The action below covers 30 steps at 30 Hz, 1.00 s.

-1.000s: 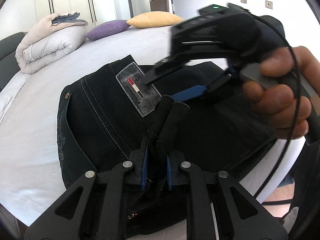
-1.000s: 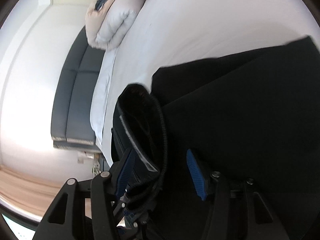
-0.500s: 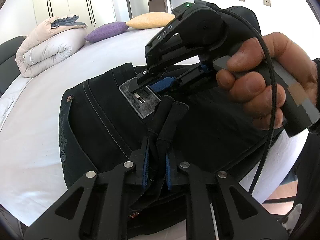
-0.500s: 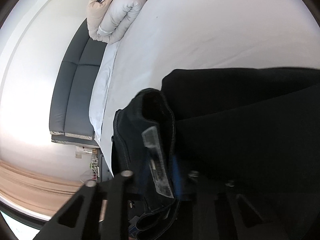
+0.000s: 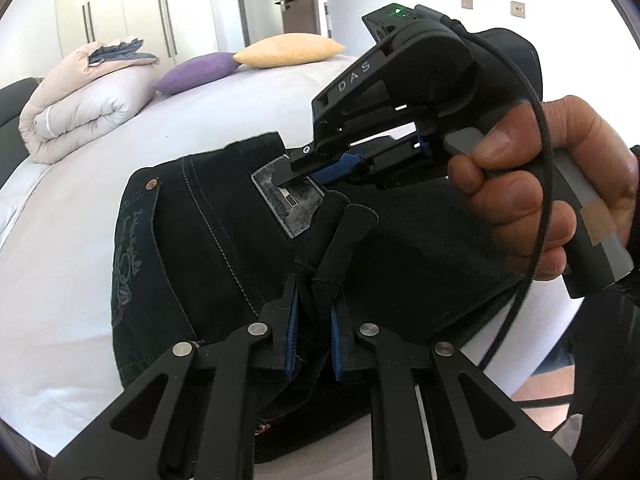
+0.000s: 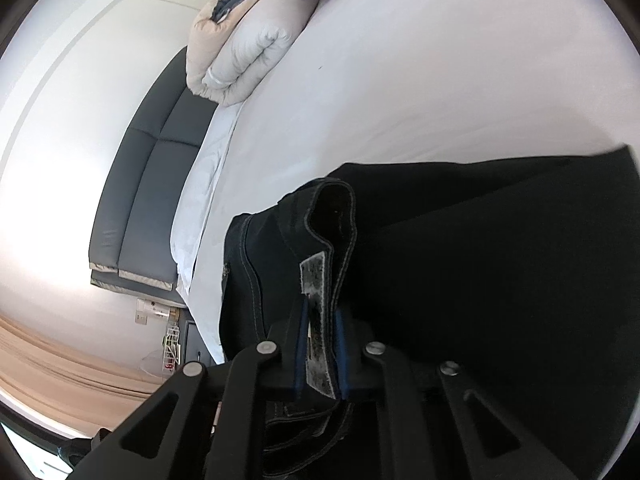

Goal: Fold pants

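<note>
Black jeans [image 5: 208, 240] lie folded on a white bed, waistband and grey leather label [image 5: 288, 204] facing up. My left gripper [image 5: 314, 336] is shut on a bunched fold of the jeans at the near edge. My right gripper [image 5: 320, 168], held in a hand, reaches in from the right and is shut on the waistband at the label. In the right wrist view my gripper [image 6: 320, 356] clamps the waistband with the label [image 6: 316, 280] between its blue pads, and the dark legs [image 6: 500, 280] spread to the right.
A rolled white and beige duvet [image 5: 80, 100] lies at the far left of the bed, with a purple pillow [image 5: 196, 70] and a yellow pillow [image 5: 288, 50] behind. A dark sofa [image 6: 136, 200] stands beside the bed. The bed's near edge [image 5: 520, 320] drops to the floor on the right.
My right gripper moved in from the right, then closed on the waistband at the label. My left gripper kept its hold and stayed in place.
</note>
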### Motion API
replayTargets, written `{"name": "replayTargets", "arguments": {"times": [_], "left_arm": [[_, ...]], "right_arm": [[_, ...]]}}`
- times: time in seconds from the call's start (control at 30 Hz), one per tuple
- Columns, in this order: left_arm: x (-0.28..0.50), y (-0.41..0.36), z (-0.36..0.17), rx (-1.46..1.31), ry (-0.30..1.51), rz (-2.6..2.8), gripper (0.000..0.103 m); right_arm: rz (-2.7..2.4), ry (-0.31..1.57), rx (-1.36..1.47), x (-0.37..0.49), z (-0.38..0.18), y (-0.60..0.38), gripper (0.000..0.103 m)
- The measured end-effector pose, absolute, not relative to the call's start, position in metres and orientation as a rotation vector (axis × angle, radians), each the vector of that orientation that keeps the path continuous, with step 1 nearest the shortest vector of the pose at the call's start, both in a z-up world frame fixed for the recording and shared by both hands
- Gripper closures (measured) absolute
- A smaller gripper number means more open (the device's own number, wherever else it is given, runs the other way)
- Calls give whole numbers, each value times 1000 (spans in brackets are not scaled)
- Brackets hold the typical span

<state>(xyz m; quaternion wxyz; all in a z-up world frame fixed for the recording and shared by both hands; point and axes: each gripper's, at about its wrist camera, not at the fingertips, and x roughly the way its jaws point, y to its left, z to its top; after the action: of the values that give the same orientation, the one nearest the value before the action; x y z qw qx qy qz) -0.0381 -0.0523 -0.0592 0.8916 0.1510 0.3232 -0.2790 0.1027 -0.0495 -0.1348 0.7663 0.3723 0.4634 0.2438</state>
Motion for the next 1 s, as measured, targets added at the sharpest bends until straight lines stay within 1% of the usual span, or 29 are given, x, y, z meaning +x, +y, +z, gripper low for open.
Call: {"name": "replayTargets", "arguments": {"times": [0.5, 1.0], "left_arm": [[-63, -90, -61, 404, 674, -700, 91], [-52, -78, -63, 445, 673, -774, 91]], "right_arm": [[448, 954, 869, 64, -147, -108, 91], [408, 905, 873, 47, -144, -144, 91]]}}
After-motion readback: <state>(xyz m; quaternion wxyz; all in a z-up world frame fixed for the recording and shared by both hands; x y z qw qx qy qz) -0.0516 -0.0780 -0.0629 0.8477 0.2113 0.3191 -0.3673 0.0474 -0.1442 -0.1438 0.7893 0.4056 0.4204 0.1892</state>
